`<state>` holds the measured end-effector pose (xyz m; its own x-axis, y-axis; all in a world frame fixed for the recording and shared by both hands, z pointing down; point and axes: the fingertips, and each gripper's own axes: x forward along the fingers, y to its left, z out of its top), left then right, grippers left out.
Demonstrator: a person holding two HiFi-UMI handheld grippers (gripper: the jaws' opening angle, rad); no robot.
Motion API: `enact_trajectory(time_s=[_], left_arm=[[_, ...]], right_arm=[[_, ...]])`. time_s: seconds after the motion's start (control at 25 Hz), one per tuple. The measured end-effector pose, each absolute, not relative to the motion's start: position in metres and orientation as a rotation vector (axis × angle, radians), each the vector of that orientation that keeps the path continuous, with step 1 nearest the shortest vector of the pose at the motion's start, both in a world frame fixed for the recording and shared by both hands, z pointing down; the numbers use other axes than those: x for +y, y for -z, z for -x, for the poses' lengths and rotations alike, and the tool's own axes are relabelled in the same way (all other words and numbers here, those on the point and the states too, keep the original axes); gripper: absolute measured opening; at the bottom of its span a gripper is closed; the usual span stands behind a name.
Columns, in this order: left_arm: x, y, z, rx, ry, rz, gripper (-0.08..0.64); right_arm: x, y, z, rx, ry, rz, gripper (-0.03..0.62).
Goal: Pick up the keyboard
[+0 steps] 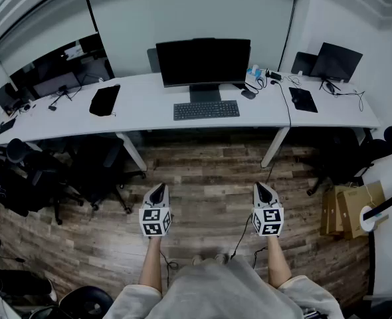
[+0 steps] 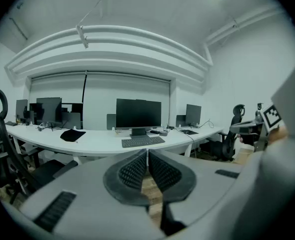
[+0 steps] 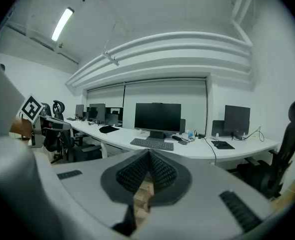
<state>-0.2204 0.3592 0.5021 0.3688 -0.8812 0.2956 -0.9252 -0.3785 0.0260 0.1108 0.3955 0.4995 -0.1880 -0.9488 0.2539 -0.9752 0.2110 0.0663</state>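
A dark keyboard (image 1: 206, 109) lies on the long white desk (image 1: 149, 111) in front of a black monitor (image 1: 203, 62). It also shows far ahead in the left gripper view as the keyboard (image 2: 143, 141) and in the right gripper view as the keyboard (image 3: 151, 144). My left gripper (image 1: 157, 192) and right gripper (image 1: 263, 189) hang side by side over the wooden floor, well short of the desk. Both are shut with nothing between their jaws. In its own view the left gripper (image 2: 147, 153) shows its jaws pressed together, as does the right gripper (image 3: 148, 154).
A black pouch (image 1: 104, 100) lies on the desk left of the keyboard. A mouse (image 1: 248, 94), cables and a second monitor (image 1: 336, 61) are to the right. Office chairs (image 1: 96, 168) stand under the desk at left, another chair (image 1: 349, 155) at right, and cardboard boxes (image 1: 349, 208) on the floor.
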Motion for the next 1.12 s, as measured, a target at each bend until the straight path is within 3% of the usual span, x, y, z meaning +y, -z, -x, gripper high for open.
enact_trajectory(time_s=[1.12], left_arm=[[0.36, -0.505, 0.2, -1.646, -0.327, -2.439, 0.015]], right_arm=[[0.391, -0.5, -0.14, -2.278, -0.133, -1.848, 0.0]])
